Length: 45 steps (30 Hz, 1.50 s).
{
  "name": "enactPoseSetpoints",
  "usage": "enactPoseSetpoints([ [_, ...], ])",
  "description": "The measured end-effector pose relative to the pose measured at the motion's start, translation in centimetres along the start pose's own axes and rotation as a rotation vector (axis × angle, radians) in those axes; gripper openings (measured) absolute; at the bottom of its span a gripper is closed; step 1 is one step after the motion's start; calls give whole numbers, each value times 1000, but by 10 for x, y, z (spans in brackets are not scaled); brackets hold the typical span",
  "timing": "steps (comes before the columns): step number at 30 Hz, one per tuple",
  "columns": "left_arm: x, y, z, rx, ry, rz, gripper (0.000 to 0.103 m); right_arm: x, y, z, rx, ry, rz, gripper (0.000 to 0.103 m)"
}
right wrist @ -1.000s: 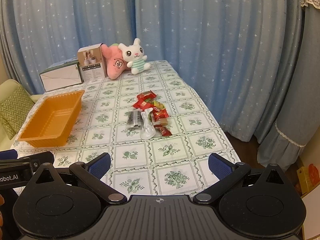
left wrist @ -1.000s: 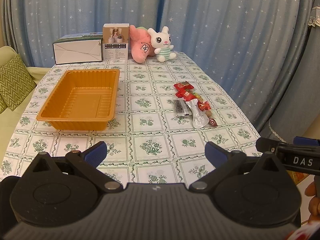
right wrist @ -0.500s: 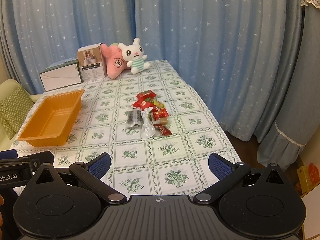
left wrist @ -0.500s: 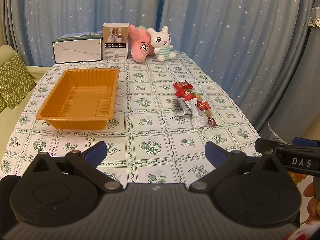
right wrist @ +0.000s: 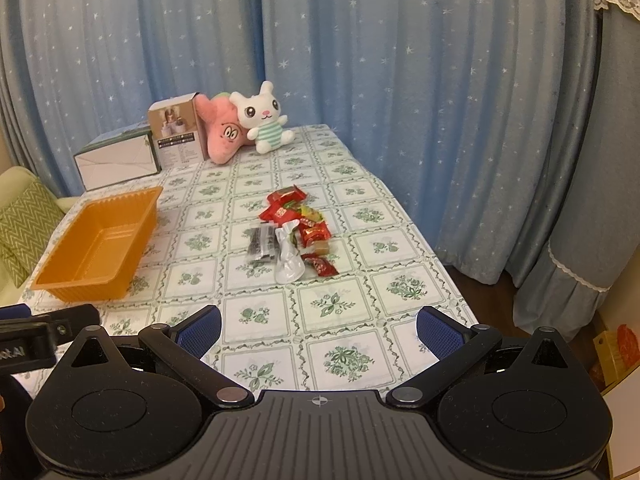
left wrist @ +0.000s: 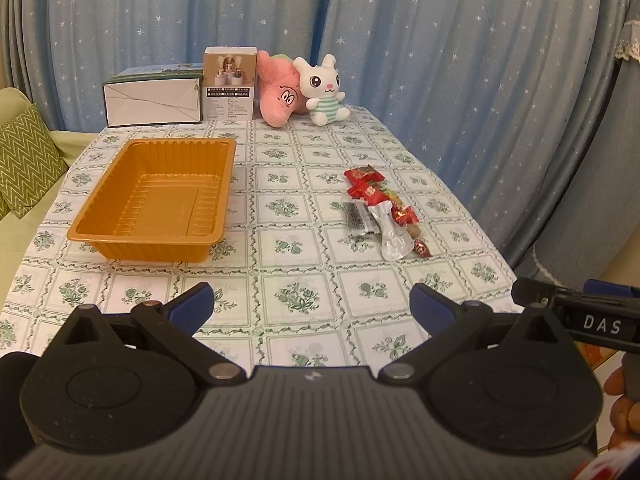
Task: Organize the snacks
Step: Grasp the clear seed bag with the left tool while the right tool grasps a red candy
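Both grippers are hovering low over the near end of the table (left wrist: 280, 204), which is wearing a white cloth w/ green floral squares. The left gripper (left wrist: 310, 307) is sitting w/ its blue-padded fingers spread wide apart, nothing btwn them; the right gripper (right wrist: 319, 326) is doing the same, fingers wide apart and holding nothing. The snacks (right wrist: 294, 232) are lying in a loose pile on the cloth towards the right side, mid-table: red wrappers at the far end, a dark packet (right wrist: 262, 245) on the left of the pile, a silver-white pouch (right wrist: 287, 258) just beside it, a small red-brown sweet (right wrist: 320, 265) nearest the cameras. An orange tray (left wrist: 160, 196) is sitting on the left side, well apart from the pile, w/ nothing visible inside. At the far end a white box (left wrist: 152, 98), a taller printed carton (left wrist: 229, 84), a pink plush (left wrist: 278, 94) and a white bunny plush (left wrist: 324, 90) are standing in a row, the two plushes touching. Blue star-print curtains (right wrist: 400, 80) are hanging behind. A green zigzag cushion (left wrist: 24, 168) is showing at far left. Part of a person's hand (left wrist: 622, 412) is peeking in at the left view's right edge.
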<state>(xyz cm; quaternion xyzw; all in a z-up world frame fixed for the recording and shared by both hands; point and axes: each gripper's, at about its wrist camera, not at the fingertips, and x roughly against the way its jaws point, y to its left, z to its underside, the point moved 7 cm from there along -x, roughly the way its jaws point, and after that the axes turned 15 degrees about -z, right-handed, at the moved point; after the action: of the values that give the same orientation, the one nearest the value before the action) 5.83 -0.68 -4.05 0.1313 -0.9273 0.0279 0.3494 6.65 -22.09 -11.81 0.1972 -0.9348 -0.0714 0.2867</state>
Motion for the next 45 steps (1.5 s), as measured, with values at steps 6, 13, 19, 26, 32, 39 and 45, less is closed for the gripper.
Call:
enactPoseSetpoints([
  [6,-19,-2,-10,13,13,38,103,-8,-13,-11,-4,-34,7,103],
  [13,-47,-13,-37,-18,-56,56,103,-17,-35,-40,-10,-68,-6,103],
  [19,-86,-26,-58,-33,-70,64,103,-35,-58,-69,39,-88,-16,103],
  [26,-136,-45,-64,-104,-48,66,98,-88,-93,-65,39,-27,-46,90],
  [32,-182,-63,-61,-138,-12,77,96,-146,-98,-41,99,59,-113,76],
  [39,-224,-76,-57,-144,41,110,91,-206,-101,-25,163,126,-147,53],
  [45,-245,-79,-55,-137,59,113,91,-243,-103,-19,171,164,-185,38],
])
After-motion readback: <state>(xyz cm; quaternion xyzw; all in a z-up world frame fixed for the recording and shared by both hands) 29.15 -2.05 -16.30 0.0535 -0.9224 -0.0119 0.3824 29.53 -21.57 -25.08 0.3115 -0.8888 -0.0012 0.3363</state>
